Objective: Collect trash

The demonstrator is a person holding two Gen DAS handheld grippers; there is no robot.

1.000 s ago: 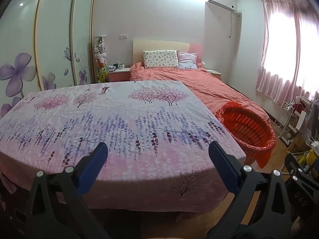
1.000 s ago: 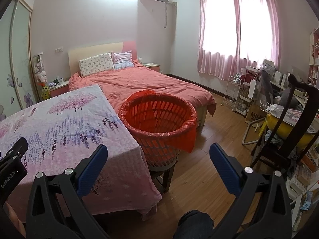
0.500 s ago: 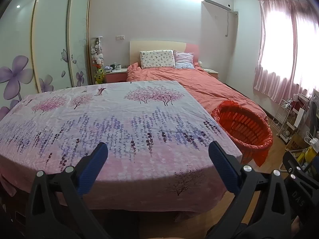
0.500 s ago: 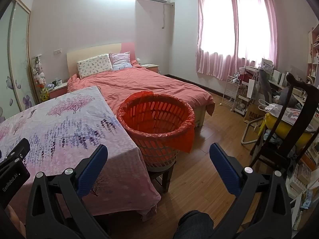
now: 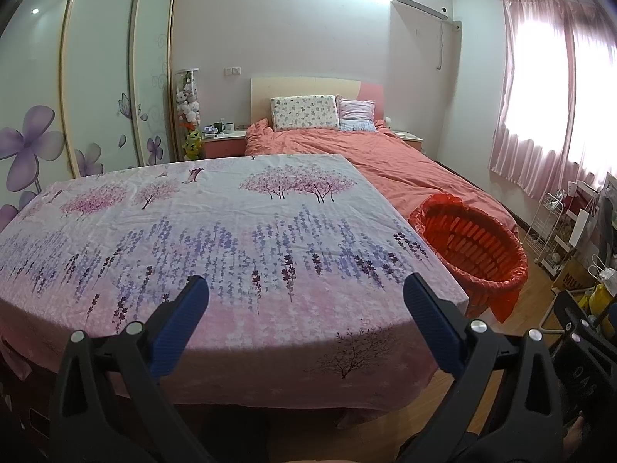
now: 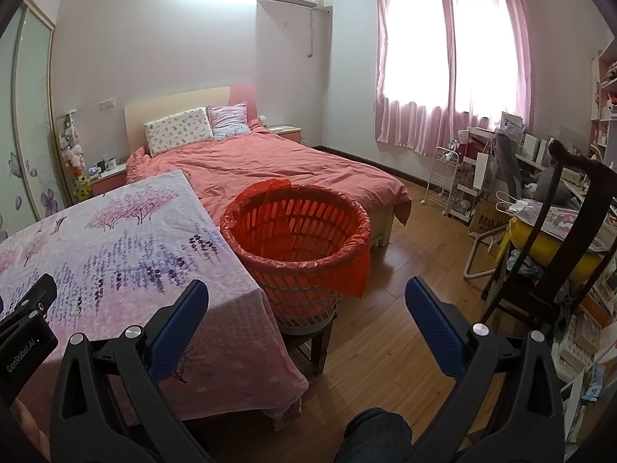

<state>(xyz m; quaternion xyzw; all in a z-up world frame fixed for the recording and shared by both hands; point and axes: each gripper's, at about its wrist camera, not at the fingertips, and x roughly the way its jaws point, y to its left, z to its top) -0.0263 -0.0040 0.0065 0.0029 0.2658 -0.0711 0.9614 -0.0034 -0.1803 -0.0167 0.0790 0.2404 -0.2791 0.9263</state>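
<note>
Hovering over the floral-cloth counter (image 5: 231, 231), both claws gape wide, gripping nothing.
Left claw (image 5: 304, 301) near edge; right claw (image 6: 306, 301) faces red-lined laundry basket (image 6: 297, 243) just right of counter.

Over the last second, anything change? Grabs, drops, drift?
No grabs or drops. Only slight camera drift: in the left view the table and basket slid a little left; in the right view the basket sits slightly higher. Left gripper and right gripper stay open and empty; the floral tablecloth stays bare.
</note>
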